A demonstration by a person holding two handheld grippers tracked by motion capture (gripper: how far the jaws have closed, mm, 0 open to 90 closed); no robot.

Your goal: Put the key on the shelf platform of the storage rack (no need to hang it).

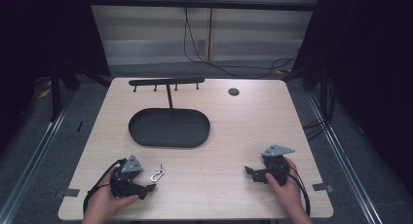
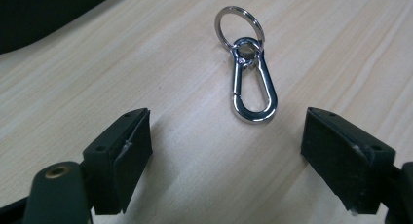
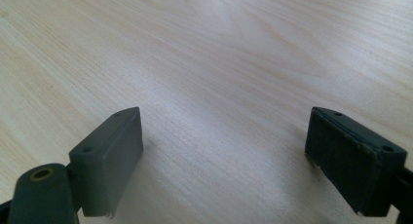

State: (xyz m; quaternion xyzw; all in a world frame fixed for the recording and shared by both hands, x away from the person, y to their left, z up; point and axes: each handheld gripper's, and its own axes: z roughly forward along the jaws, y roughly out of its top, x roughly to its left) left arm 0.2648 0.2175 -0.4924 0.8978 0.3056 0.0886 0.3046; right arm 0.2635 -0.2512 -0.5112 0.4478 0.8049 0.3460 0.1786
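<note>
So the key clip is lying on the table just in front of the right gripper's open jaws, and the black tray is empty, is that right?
Not quite. The key clip lies in front of the left gripper, not the right one; the left gripper view shows it on the table just beyond those open jaws. The right gripper faces bare wood. The black tray is indeed empty in the high view.

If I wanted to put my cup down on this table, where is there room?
The widest bare wood lies right of the black oval tray, up to the small round hole. The front middle, between the left tool and right tool, is free too, except for the keyring clip beside the left one.
</note>
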